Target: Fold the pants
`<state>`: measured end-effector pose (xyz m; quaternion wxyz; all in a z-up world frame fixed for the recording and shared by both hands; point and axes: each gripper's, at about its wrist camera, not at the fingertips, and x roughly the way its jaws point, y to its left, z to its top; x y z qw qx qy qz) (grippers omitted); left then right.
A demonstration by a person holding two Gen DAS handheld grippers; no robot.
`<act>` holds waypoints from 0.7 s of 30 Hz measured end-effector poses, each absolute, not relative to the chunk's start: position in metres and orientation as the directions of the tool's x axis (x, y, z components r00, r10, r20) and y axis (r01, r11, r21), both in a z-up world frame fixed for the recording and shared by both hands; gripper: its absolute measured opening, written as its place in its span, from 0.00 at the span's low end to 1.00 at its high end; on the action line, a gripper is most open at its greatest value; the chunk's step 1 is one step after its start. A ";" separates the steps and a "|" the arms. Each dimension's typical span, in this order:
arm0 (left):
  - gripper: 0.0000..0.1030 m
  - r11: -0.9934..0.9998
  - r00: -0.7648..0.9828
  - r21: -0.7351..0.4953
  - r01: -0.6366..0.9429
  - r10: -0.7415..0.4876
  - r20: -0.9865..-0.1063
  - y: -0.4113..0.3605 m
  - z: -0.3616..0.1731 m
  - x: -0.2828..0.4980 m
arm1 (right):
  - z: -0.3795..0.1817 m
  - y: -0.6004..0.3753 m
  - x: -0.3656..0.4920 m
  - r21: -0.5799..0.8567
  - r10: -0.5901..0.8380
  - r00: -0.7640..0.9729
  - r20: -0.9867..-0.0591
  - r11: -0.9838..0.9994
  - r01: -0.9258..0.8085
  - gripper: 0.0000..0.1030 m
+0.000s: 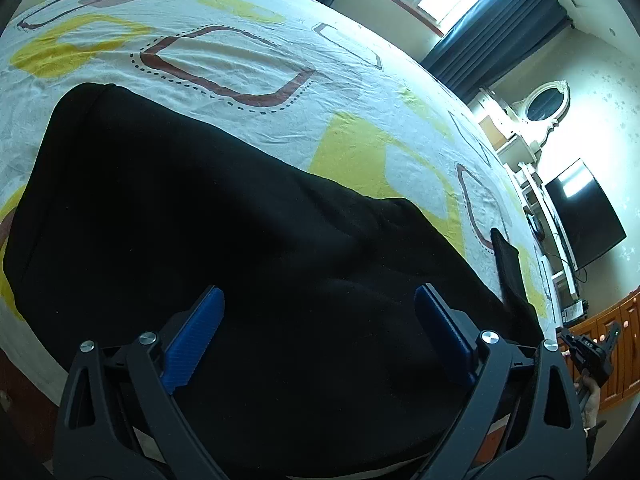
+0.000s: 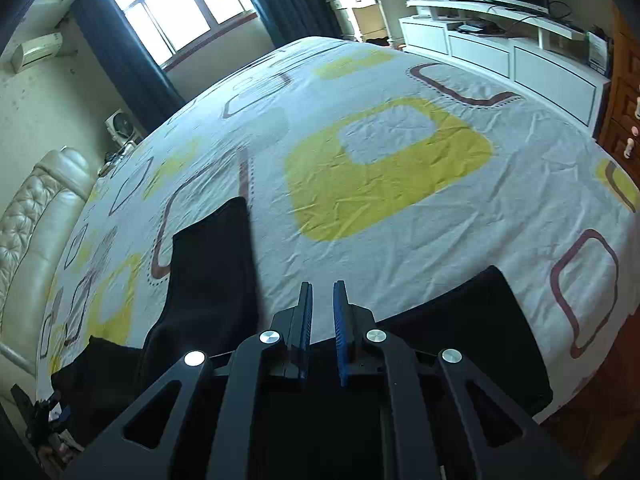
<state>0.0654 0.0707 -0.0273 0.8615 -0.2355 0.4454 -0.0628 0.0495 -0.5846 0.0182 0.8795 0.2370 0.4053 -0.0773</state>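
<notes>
Black pants (image 1: pixel 200 240) lie spread on a bed sheet (image 1: pixel 240 60) with yellow and brown square patterns. My left gripper (image 1: pixel 320 304) is open, its blue pads wide apart just above the pants. In the right wrist view the pants (image 2: pixel 212 272) lie along the near edge of the bed, one leg reaching up to the left and another part (image 2: pixel 480 320) at the right. My right gripper (image 2: pixel 322 292) has its jaws nearly together with a narrow gap, and nothing is seen between them. The right gripper also shows in the left wrist view (image 1: pixel 592 352).
A padded headboard (image 2: pixel 32 220) stands at the left. A white TV cabinet (image 2: pixel 500 52) and a television (image 1: pixel 584 216) stand along the wall. Wooden drawers (image 2: pixel 624 112) are at the right. A window (image 2: pixel 180 4) with dark curtains is at the back.
</notes>
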 end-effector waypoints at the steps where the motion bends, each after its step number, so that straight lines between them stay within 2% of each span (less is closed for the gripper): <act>1: 0.93 0.888 0.594 -0.449 -0.096 -0.311 -0.742 0.070 -0.028 0.065 | 0.019 -0.573 0.057 0.372 0.104 0.654 -0.749 0.883 0.286 0.14; 2: 0.93 0.895 0.593 -0.438 -0.088 -0.306 -0.745 0.068 -0.027 0.065 | 0.017 -0.561 0.068 0.411 0.175 0.644 -0.745 0.880 0.236 0.17; 4: 0.93 0.900 0.590 -0.428 -0.077 -0.305 -0.747 0.068 -0.027 0.066 | 0.010 -0.543 0.096 0.507 0.323 0.603 -0.730 0.847 0.161 0.43; 5: 0.93 0.898 0.592 -0.434 -0.075 -0.311 -0.744 0.069 -0.027 0.065 | 0.008 -0.537 0.108 0.534 0.353 0.602 -0.716 0.832 0.148 0.48; 6: 0.93 0.892 0.595 -0.446 -0.074 -0.319 -0.738 0.071 -0.027 0.064 | 0.006 -0.534 0.120 0.551 0.369 0.602 -0.708 0.822 0.145 0.53; 10: 0.93 0.882 0.593 -0.466 -0.067 -0.340 -0.729 0.073 -0.030 0.064 | 0.007 -0.514 0.169 0.629 0.438 0.583 -0.684 0.760 0.166 0.53; 12: 0.94 0.886 0.588 -0.458 -0.068 -0.335 -0.737 0.071 -0.031 0.066 | 0.013 -0.486 0.196 0.523 0.361 0.546 -0.756 0.834 0.173 0.53; 16: 0.97 0.896 0.582 -0.439 -0.061 -0.326 -0.746 0.066 -0.031 0.068 | 0.009 -0.419 0.248 0.220 0.132 0.453 -0.882 0.964 0.147 0.53; 21: 0.97 0.903 0.577 -0.426 -0.056 -0.319 -0.752 0.065 -0.032 0.067 | -0.017 -0.370 0.289 -0.077 -0.112 0.340 -0.934 0.990 0.115 0.53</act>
